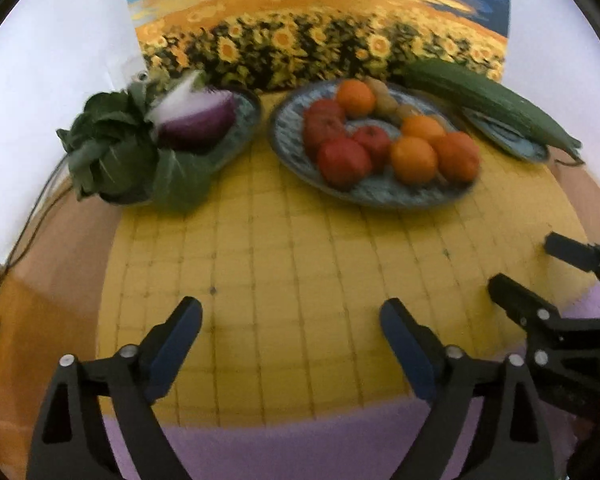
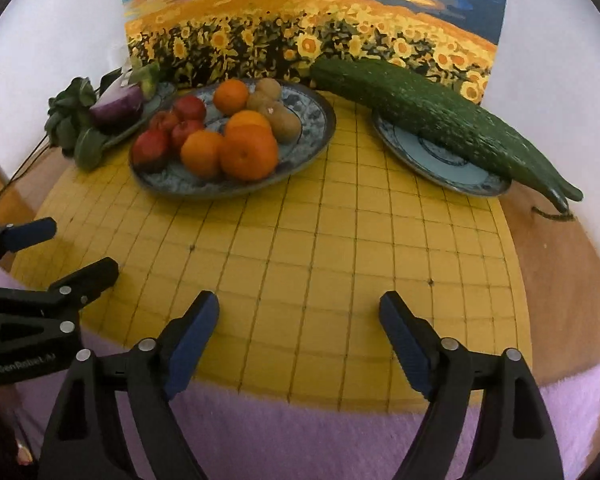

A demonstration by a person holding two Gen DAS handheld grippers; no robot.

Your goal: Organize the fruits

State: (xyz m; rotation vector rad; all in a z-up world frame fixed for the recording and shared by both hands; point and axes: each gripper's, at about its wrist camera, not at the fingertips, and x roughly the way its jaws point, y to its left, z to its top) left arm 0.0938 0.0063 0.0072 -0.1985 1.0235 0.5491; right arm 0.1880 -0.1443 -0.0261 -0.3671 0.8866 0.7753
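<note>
A blue patterned plate (image 1: 380, 194) (image 2: 312, 120) holds several red fruits (image 1: 342, 160) (image 2: 152, 148), several oranges (image 1: 414, 158) (image 2: 248, 152) and brown round fruits (image 2: 286, 122). My left gripper (image 1: 290, 322) is open and empty, over the yellow grid mat (image 1: 292, 264), well short of the plate. My right gripper (image 2: 300, 316) is open and empty over the mat's near edge (image 2: 300, 264). Each gripper shows at the side of the other's view: the right one (image 1: 540, 276), the left one (image 2: 68, 248).
A halved red onion (image 1: 196, 114) (image 2: 118, 104) and leafy greens (image 1: 108, 152) (image 2: 68, 116) sit on a plate at the left. A large cucumber (image 1: 492, 100) (image 2: 440, 116) lies across a small plate (image 2: 440, 160) at the right. A sunflower painting (image 1: 320, 20) stands behind. Purple cloth (image 2: 300, 432) lies in front.
</note>
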